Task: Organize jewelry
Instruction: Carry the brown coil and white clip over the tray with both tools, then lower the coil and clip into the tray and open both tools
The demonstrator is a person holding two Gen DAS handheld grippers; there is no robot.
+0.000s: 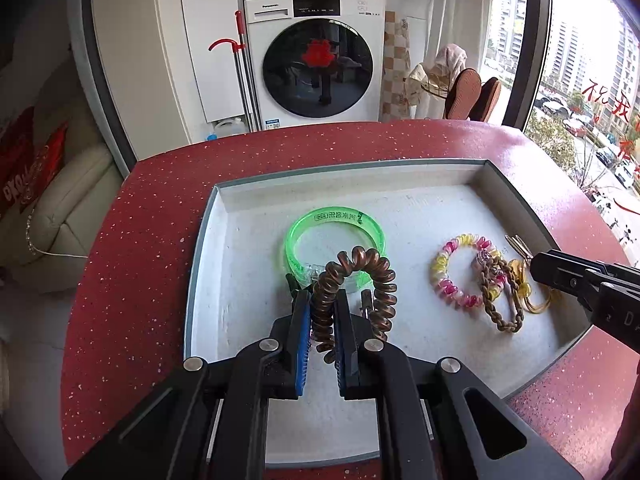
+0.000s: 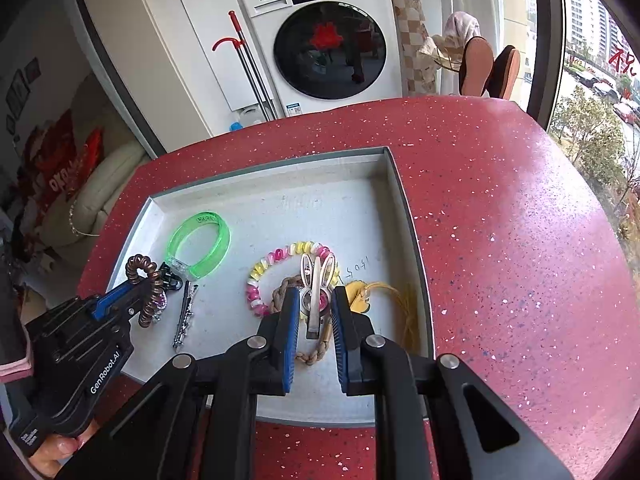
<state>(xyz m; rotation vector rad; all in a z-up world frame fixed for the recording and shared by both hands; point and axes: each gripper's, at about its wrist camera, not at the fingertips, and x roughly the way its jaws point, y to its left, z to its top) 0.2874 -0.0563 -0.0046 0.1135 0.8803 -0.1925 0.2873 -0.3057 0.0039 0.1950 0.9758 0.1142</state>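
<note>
Red speckled stone made up the tabletop [image 1: 120,240], and on it sat a shallow grey-rimmed tray [image 1: 224,248] with a pale floor. From the left wrist camera, the left gripper [image 1: 323,300] had its blue-padded jaws clamped on a brown coiled hair tie [image 1: 356,276], whose loop arched up above the fingertips and hung over the tray. Just behind it a green bangle [image 1: 336,224] lay flat on the tray floor. Well to the right lay a pink and yellow coiled tie [image 1: 452,276], with a braided tan band [image 1: 500,304] overlapping it; the black body of the right gripper [image 1: 560,270] reached in from the edge above them. From the right wrist camera, the right gripper [image 2: 315,300] pinched a silver rabbit-eared hair clip [image 2: 316,280] between its pads, the clip's ears pointing away over the pink and yellow tie [image 2: 280,256]. A yellow tasselled charm [image 2: 360,298] rested just beside the right finger, near the tray's wall [image 2: 400,200]. At the left, the other gripper [image 2: 132,288] held the brown tie [image 2: 146,280] above a slim silver clip [image 2: 184,316] lying on the tray; something dark and sparkly sat beneath it, too hidden to name. The green bangle [image 2: 200,240] lay beyond.
</note>
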